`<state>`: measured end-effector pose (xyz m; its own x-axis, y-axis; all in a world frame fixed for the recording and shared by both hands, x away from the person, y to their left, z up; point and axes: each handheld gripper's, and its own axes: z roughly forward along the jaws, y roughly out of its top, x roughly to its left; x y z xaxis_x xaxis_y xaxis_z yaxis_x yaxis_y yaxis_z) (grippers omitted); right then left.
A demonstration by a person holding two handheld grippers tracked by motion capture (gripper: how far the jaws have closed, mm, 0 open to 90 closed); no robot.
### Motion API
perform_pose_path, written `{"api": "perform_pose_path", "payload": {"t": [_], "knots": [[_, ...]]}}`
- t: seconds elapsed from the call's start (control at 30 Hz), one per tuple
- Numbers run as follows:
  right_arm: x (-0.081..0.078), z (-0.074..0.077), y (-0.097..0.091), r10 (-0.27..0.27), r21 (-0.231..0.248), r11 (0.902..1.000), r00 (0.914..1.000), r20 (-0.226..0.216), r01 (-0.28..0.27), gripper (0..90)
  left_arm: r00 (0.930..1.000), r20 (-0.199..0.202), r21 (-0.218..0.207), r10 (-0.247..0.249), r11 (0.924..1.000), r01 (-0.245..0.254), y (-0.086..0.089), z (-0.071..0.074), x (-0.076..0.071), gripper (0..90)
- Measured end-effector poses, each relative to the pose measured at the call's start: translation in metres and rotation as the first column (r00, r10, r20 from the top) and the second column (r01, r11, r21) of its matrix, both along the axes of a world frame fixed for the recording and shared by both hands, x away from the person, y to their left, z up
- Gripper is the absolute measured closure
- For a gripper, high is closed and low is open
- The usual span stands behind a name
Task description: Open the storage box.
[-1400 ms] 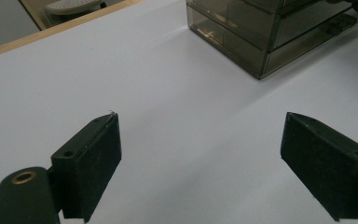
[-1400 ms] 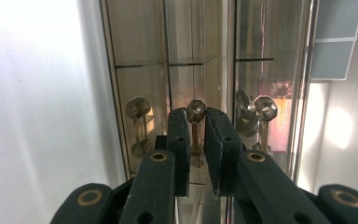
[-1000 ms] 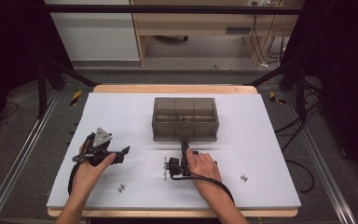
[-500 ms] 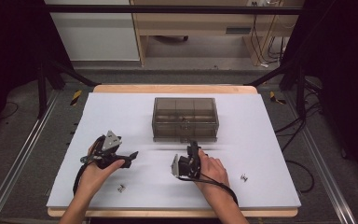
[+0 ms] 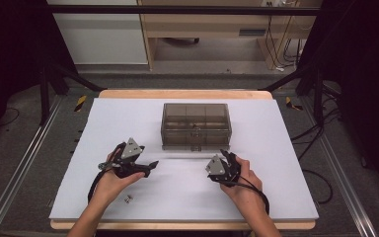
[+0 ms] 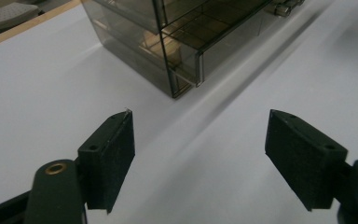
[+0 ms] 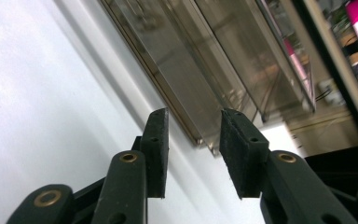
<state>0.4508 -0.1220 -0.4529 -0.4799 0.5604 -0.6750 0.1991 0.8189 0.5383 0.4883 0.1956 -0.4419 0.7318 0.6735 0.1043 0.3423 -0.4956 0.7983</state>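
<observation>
A smoky transparent box (image 5: 196,125) stands at the middle of the white table (image 5: 286,148). My left gripper (image 5: 149,166) lies in front of the box to its left, with the jaws pointing right. In the left gripper view my left gripper (image 6: 199,135) is open; its jaws have just been closing with nothing between them, and a corner of the box (image 6: 177,42) lies ahead. My right gripper (image 5: 225,155) sits in front of the box's right end, tilted up. Here my right gripper (image 7: 195,122) is open; its jaws have just been opening, empty, facing the box (image 7: 205,60).
Small metal parts (image 5: 127,199) lie on the white surface near the front edge, by the left wrist. A metal latch (image 5: 195,147) sits at the box's front. Dark frame rails (image 5: 19,163) run along both sides of the table, and cables (image 5: 321,177) trail at the right.
My right gripper has drawn away from the latch at the box's front, moved right and risen, and its jaws have parted. My left gripper has moved right, toward the middle.
</observation>
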Motion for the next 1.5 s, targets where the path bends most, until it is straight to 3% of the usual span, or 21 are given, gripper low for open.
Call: {"api": "perform_pose_path", "payload": {"t": [0.13, 0.4, 0.5, 0.57, 0.67, 0.83, 1.0, 1.23, 1.5], "knots": [[0.005, 0.004, -0.017, -0.025, 0.069, 0.9972, 0.9987, -0.045, 0.028, 60.5, 0.9999, -0.007, 0.008, -0.011, 0.9999, 0.011, -0.007, 0.003, 0.007, 28.0], [0.024, 0.011, -0.051, 0.0, 0.23, 0.9725, 0.99, -0.141, 0.033, 61.0, 0.9992, -0.023, 0.031, -0.032, 0.999, 0.033, -0.017, 0.008, 0.019, 34.6], [0.033, 0.011, -0.058, 0.024, 0.276, 0.9608, 0.9833, -0.18, 0.027, 62.5, 0.9988, -0.035, 0.033, -0.033, 0.9989, 0.035, -0.02, 0.007, 0.024, 38.5], [0.04, 0.011, -0.063, 0.048, 0.317, 0.9482, 0.9754, -0.215, 0.024, 64.1, 0.9983, -0.047, 0.03, -0.033, 0.999, 0.035, -0.022, 0.006, 0.027, 41.1], [0.047, 0.011, -0.065, 0.082, 0.344, 0.9387, 0.964, -0.253, 0.011, 66.1, 0.9981, -0.052, 0.03, -0.031, 0.999, 0.033, -0.024, 0.004, 0.032, 45.3], [0.055, 0.011, -0.067, 0.1, 0.367, 0.9301, 0.9529, -0.286, 0.013, 71.5, 0.9987, -0.043, 0.027, -0.028, 0.9992, 0.029, -0.027, 0.002, 0.035, 54.2], [0.06, 0.009, -0.067, 0.106, 0.371, 0.9283, 0.9443, -0.312, 0.019, 75.2, 0.9986, -0.045, 0.032, -0.028, 0.999, 0.03, -0.029, 0.0, 0.037, 64.7], [0.061, 0.009, -0.068, 0.113, 0.377, 0.926, 0.9386, -0.326, 0.019, 78.4, 0.9977, -0.059, 0.045, -0.034, 0.9983, 0.037, -0.033, -0.003, 0.037, 74.9], [0.06, 0.01, -0.07, 0.127, 0.4, 0.9165, 0.9303, -0.344, 0.022, 78.8, 0.9981, -0.056, 0.062, -0.027, 0.9976, 0.031, -0.033, -0.004, 0.034, 79.7]]}}
